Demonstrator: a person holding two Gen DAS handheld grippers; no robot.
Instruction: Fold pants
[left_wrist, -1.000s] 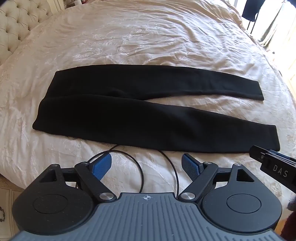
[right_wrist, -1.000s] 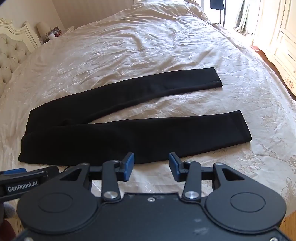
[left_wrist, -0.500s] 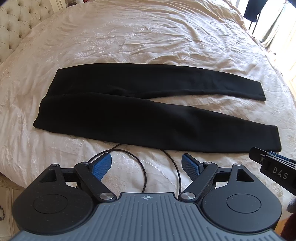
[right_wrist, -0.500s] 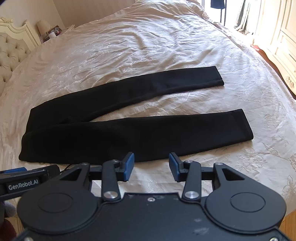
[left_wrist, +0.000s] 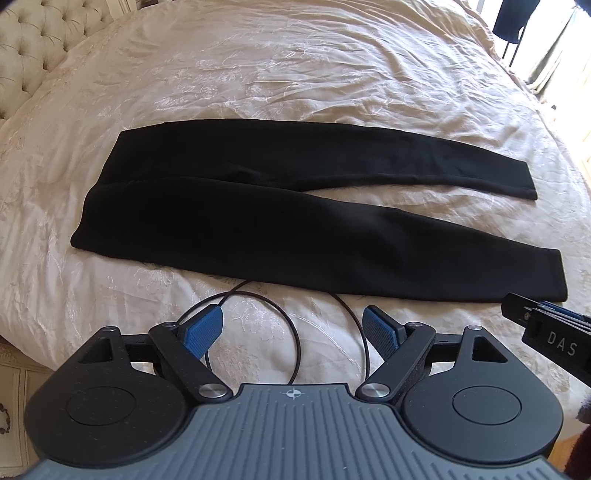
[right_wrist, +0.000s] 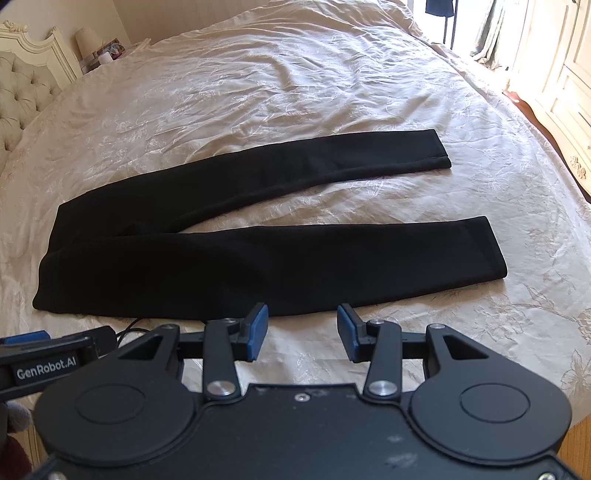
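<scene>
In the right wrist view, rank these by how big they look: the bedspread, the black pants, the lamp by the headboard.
1. Bedspread, filling most of the view.
2. Black pants.
3. Lamp, which looks tiny; it is farthest from the camera, so its true size is unsure.

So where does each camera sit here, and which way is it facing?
Left wrist: on the left gripper, angled down across the bed at the waist half of the black pants; open jaws show.
Right wrist: on the right gripper, angled down toward the leg ends; open jaws show.
Shared: the pants, the bed, and each view catches the other gripper at its edge.
</scene>
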